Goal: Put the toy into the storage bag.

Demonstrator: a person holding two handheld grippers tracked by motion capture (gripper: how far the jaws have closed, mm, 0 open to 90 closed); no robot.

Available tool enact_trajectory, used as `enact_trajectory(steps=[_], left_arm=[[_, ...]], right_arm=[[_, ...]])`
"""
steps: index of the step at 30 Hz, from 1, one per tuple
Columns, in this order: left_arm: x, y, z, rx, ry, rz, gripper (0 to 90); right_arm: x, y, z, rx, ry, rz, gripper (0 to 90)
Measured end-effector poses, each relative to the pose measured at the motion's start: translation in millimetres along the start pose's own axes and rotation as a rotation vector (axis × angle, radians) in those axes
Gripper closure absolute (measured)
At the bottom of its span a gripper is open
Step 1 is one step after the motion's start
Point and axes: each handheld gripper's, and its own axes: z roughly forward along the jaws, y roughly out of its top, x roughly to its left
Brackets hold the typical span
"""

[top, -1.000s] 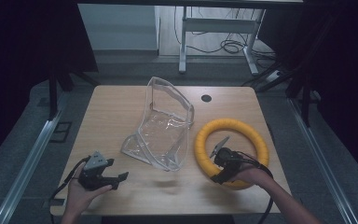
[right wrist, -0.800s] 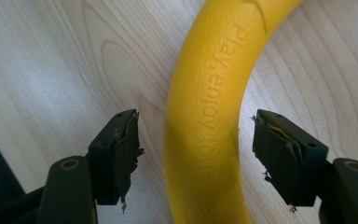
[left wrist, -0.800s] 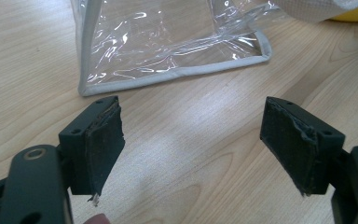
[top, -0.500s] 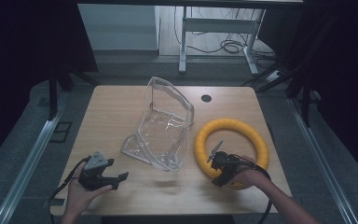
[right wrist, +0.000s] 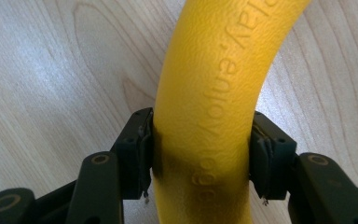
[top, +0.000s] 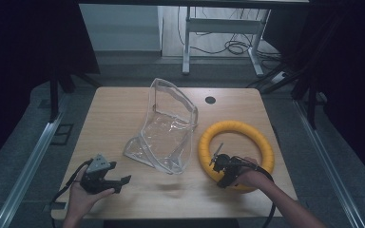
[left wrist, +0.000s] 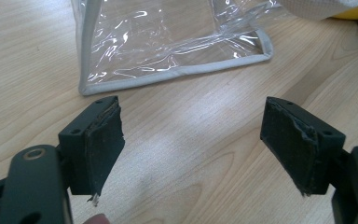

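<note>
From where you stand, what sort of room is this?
Probably a lab or workshop, not a home: a bare wooden table fenced by metal rails, cables loose on the floor, and dark screens at both sides.

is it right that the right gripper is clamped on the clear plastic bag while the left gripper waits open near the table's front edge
Not quite. The right gripper is clamped on the yellow ring, not the clear plastic bag; the right gripper view shows its pads pressing the ring's sides. The rest holds: the left gripper waits open near the table's front edge.
</note>
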Motion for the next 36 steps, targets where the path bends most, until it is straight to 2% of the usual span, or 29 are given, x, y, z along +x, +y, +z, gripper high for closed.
enact_trajectory(steps=[7, 10, 11, 12, 18, 19, 20, 21, 24, 28, 30, 36], left_arm=[[0.0, -0.1, -0.5, -0.003, 0.0, -0.001, 21.1], [0.3, 0.0, -0.7, -0.002, 0.002, -0.001, 21.1], [0.3, 0.0, -0.7, -0.002, 0.001, -0.001, 21.1], [0.3, 0.0, -0.6, -0.002, 0.001, -0.001, 21.1], [0.2, 0.1, -0.8, -0.004, 0.002, -0.003, 21.1], [0.4, 0.0, -1.0, -0.005, 0.003, -0.003, 21.1], [0.5, 0.0, -1.3, -0.006, 0.005, -0.003, 21.1], [0.5, 0.0, -1.3, -0.006, 0.005, -0.003, 21.1], [0.5, 0.0, -1.1, -0.006, 0.005, -0.003, 21.1], [0.4, 0.1, -1.0, -0.006, 0.005, -0.003, 21.1], [0.5, 0.1, -1.1, -0.006, 0.007, -0.004, 21.1], [0.5, 0.0, -1.1, -0.006, 0.007, -0.004, 21.1]], right_arm=[[-0.3, 1.8, 0.0, 0.01, 0.001, -0.01, 49.8], [-3.0, -0.6, -1.7, -0.017, 0.015, -0.005, 50.0], [-4.5, -1.6, -3.8, -0.028, 0.024, 0.0, 50.1], [-8.6, -4.0, -9.4, -0.073, 0.055, 0.013, 50.1], [-18.3, -10.4, -33.6, -0.179, 0.097, 0.051, 50.3], [-18.3, -10.4, -33.6, -0.179, 0.097, 0.051, 50.3], [-21.5, -14.0, -41.4, -0.218, 0.118, 0.068, 50.3], [-21.5, -14.0, -41.4, -0.218, 0.118, 0.068, 50.3], [-24.4, -18.9, -52.0, -0.274, 0.141, 0.083, 50.4], [-24.8, -21.2, -58.0, -0.302, 0.147, 0.093, 50.4], [-25.8, -23.4, -64.4, -0.339, 0.148, 0.103, 50.5], [-28.2, -27.0, -75.2, -0.396, 0.143, 0.116, 50.5]])
